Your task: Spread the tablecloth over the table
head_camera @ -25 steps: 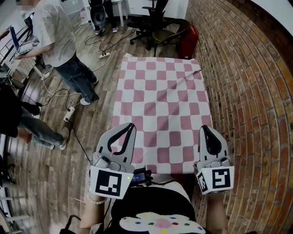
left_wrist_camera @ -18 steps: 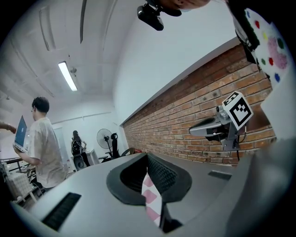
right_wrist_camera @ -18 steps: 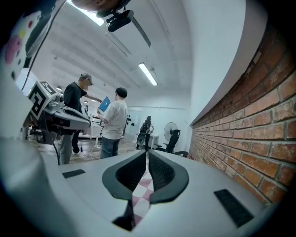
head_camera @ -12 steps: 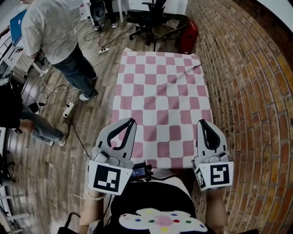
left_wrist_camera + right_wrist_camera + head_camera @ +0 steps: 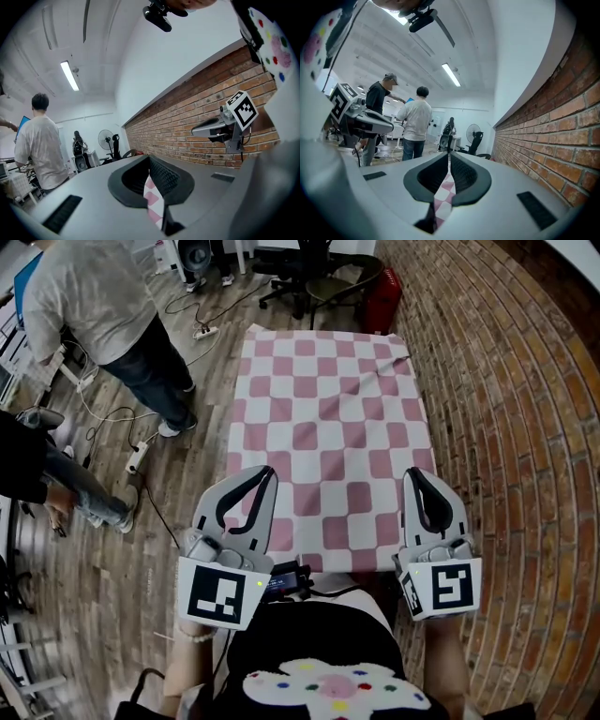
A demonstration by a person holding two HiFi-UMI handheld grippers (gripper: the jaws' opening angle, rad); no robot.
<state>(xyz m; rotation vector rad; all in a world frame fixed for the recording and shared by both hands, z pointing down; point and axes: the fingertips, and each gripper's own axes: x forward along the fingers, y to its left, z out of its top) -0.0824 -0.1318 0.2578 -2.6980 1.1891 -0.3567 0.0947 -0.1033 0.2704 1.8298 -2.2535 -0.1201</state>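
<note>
A: L gripper, open or shut?
B: Shut. Left gripper view: jaws pressed together w/ a strip of the pink & white checked tablecloth pinched between the pads.
A: R gripper?
B: Same. Right gripper view: jaws closed on a fold of the cloth, and the fabric hangs out below the pads.
A: Anything else in either one?
B: No, just cloth.
A: Where's the cloth overall?
B: Head view: laid out flat, running away from the person toward an office chair & a red item at the far end. The table under it doesn't show. L gripper is at the near-left corner and R at the near-right, both roughly level and pointing away from the person.
A: Smooth?
B: Mostly. A few creases toward the far-right corner.
A: Around it?
B: Brick wall just beside the right edge. Wood floor on the left w/ cables, and a person in a grey top stands there, apart from the cloth.
</note>
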